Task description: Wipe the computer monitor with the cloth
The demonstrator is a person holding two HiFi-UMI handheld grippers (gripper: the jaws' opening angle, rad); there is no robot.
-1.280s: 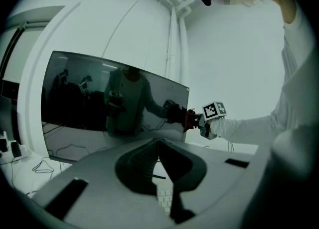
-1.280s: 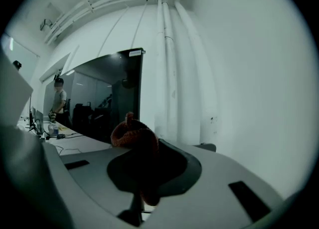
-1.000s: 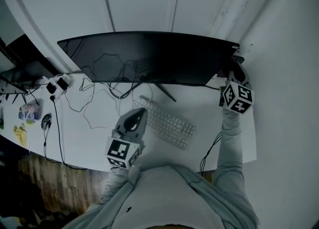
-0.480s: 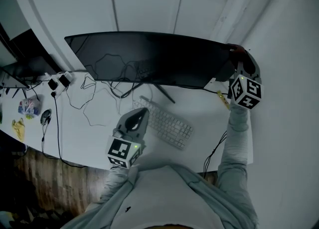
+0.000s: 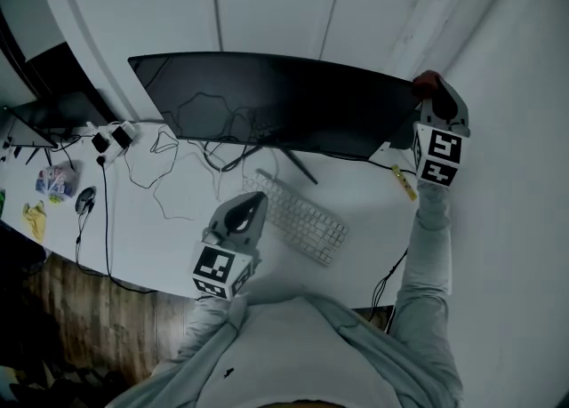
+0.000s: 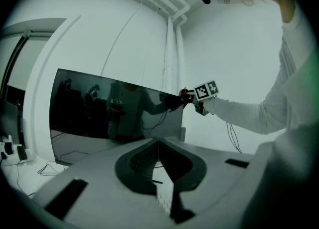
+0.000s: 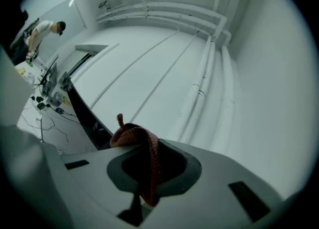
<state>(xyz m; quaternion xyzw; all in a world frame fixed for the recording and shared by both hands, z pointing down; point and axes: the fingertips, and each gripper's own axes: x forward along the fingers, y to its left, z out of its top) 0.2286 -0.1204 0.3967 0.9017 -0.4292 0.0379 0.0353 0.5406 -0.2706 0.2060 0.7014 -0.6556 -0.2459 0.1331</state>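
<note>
A wide, curved black monitor [image 5: 267, 100] stands on the white desk [image 5: 169, 237]; its screen is dark and reflects the room [image 6: 114, 111]. My right gripper [image 5: 433, 100] is at the monitor's upper right corner, shut on a reddish-brown cloth [image 5: 425, 84] that bunches up between the jaws [image 7: 139, 153]. The monitor's edge [image 7: 82, 113] runs away just to the left of the cloth. My left gripper [image 5: 240, 220] hovers low over the desk in front of the keyboard, jaws closed with nothing in them [image 6: 160, 148].
A white keyboard [image 5: 298, 218] lies angled under the monitor. Loose cables [image 5: 160, 175] and a power strip [image 5: 111, 140] lie on the desk's left; small items [image 5: 53, 182] sit at the far left. A white wall with pipes [image 7: 204, 73] rises behind.
My right gripper has climbed with the cloth from the monitor's lower right corner to its upper right corner. The left gripper has stayed put.
</note>
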